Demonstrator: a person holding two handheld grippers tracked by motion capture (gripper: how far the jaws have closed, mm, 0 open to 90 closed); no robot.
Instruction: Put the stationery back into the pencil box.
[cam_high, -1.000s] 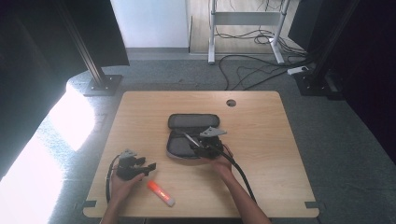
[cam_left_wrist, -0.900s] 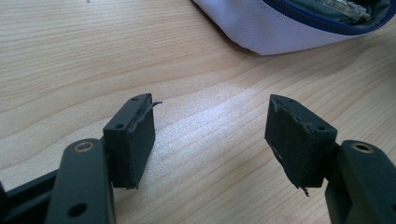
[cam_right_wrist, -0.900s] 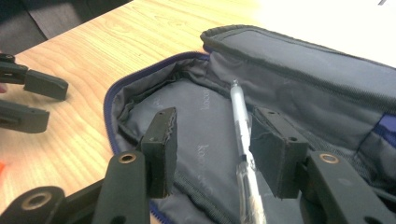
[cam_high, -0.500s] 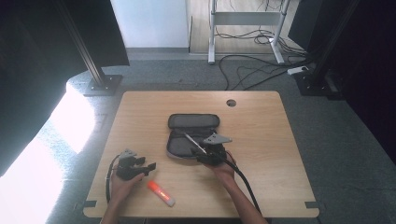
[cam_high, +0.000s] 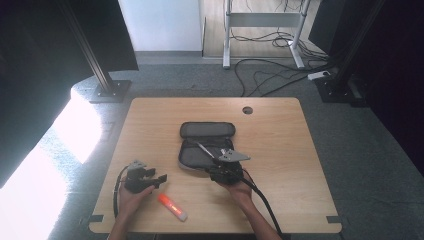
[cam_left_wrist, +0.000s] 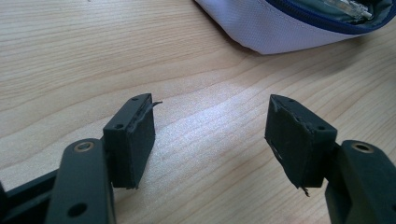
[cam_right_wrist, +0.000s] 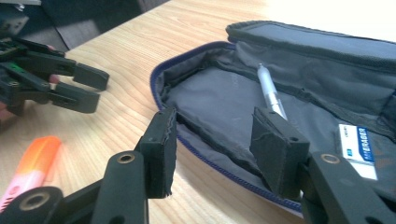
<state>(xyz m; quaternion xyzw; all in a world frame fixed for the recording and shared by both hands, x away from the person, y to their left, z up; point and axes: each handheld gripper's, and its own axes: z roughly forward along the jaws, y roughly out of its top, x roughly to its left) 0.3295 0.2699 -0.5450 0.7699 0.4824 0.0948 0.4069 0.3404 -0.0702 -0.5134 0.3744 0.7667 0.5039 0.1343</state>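
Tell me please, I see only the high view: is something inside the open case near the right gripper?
Observer: Yes. In the right gripper view a silver pen lies in the pencil case.
Operator: Anything else in it?
Observer: A white eraser with a blue label lies in the case, beside the gripper's jaw.
Operator: Does the right gripper hold something?
Observer: No, its jaws stand apart over the case's near edge with nothing between the pads.
Operator: And the left gripper?
Observer: Open too, above the bare table.

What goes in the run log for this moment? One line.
right gripper: open, at pencil case edge | left gripper: open, empty | highlighter: on table
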